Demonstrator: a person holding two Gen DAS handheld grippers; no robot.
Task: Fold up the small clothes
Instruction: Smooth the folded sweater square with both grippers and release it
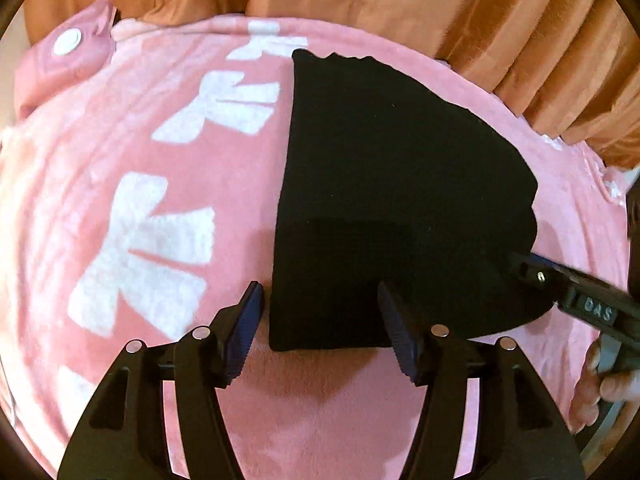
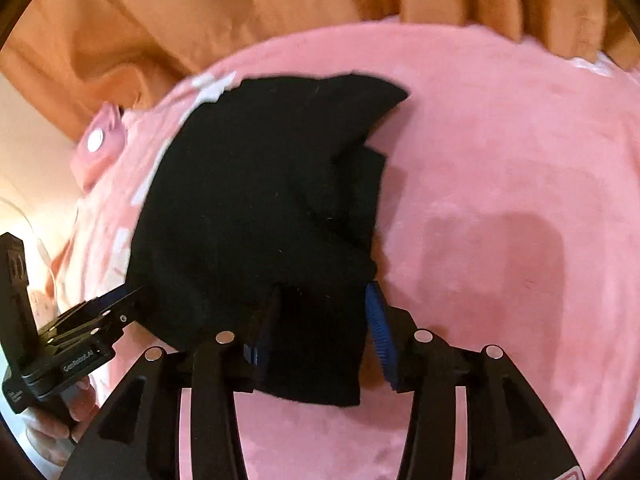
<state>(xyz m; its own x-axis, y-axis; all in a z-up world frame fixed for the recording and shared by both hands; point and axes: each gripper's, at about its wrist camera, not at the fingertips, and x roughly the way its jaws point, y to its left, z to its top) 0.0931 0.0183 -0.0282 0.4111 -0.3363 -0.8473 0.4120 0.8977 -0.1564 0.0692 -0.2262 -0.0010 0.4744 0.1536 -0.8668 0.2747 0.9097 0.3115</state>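
A small black garment [image 1: 392, 200] lies folded on a pink blanket [image 1: 160, 200]. My left gripper [image 1: 320, 324] is open, its jaws wide apart around the garment's near left corner, just above the cloth. My right gripper [image 2: 320, 332] is open too, with the garment's [image 2: 260, 200] near edge lying between its jaws. The right gripper also shows in the left wrist view [image 1: 560, 288], at the garment's right edge. The left gripper shows in the right wrist view [image 2: 100, 316], at the garment's left edge.
The pink blanket [image 2: 500, 200] has white bow patterns [image 1: 140, 252]. Orange curtains [image 1: 440, 8] hang behind it. A pink pouch with a white round button [image 1: 66, 46] lies at the far left. A hand [image 1: 600, 380] holds the right gripper.
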